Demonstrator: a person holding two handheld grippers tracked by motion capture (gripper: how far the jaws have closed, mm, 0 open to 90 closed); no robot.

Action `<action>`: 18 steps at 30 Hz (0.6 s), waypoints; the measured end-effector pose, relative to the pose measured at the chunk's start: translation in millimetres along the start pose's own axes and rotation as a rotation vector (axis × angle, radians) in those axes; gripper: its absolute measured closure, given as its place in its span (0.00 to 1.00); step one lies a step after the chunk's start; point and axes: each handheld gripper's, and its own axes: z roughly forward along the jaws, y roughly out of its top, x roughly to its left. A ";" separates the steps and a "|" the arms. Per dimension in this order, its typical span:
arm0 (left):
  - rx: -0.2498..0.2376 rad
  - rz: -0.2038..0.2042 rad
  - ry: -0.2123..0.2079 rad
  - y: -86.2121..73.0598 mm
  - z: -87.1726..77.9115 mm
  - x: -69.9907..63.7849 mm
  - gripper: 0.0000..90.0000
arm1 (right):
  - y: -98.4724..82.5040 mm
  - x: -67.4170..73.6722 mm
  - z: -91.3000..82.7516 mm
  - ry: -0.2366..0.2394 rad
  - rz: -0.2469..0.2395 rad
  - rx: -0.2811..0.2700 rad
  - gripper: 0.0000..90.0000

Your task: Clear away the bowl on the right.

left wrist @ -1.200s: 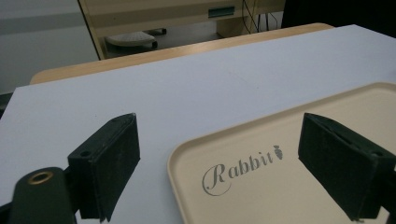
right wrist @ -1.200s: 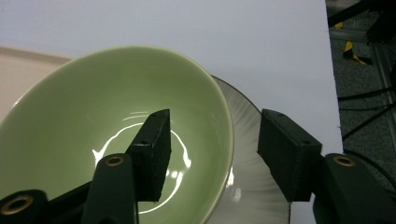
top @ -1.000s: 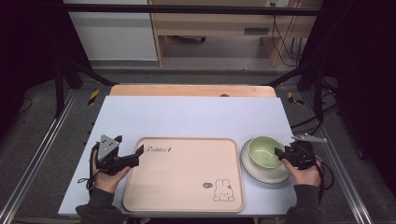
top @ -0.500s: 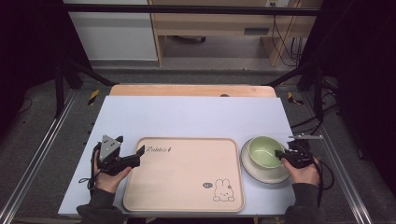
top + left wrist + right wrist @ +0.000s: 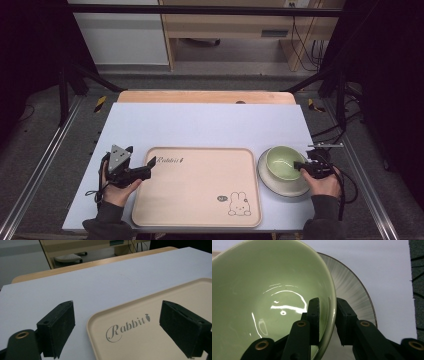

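Green glazed bowl (image 5: pixel 284 163) — sits on a grey-rimmed plate (image 5: pixel 281 187) at lower right of the high view, just right of the tray (image 5: pixel 197 186).

Change noted: against the high views of a second and half a second back, bowl, plate and tray lie where they lay, and both hands keep their places. The right gripper's jaws have just been closing, with the bowl's rim between them. Judged meaning: the grasp on the bowl is made or nearly so, and lifting it off the plate, probably toward the tray, looks to be the next step.

Right gripper (image 5: pixel 327 315) — narrow. In the right gripper view one jaw stands inside the bowl (image 5: pixel 269 297) against the inner wall, the other outside over the plate (image 5: pixel 354 297); the rim runs up between them. The inner pad looks pressed to the glaze; the outer one sits close on the wall. Taken as a pinch on the near right rim. In the high view it comes in from the right edge of the bowl (image 5: pixel 301 166).

Left gripper (image 5: pixel 120 325) — wide, holding nothing. Its jaws straddle the tray's upper left corner (image 5: pixel 150 345), near the word "Rabbit"; whether they touch the tray cannot be told. In the high view it rests at the tray's left edge (image 5: pixel 148 168).

Table (image 5: pixel 200 125) — pale blue sheet, bare beyond the items listed.
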 end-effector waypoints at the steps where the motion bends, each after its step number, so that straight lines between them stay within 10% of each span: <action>1: 0.000 0.000 0.000 0.0 -0.1 -0.1 0.14 | 0.2 -0.1 0.5 0.004 0.002 0.001 0.85; 18: 0.008 0.003 -0.004 -0.9 2.6 -1.9 0.14 | 3.8 -2.2 6.2 0.036 0.033 0.032 0.91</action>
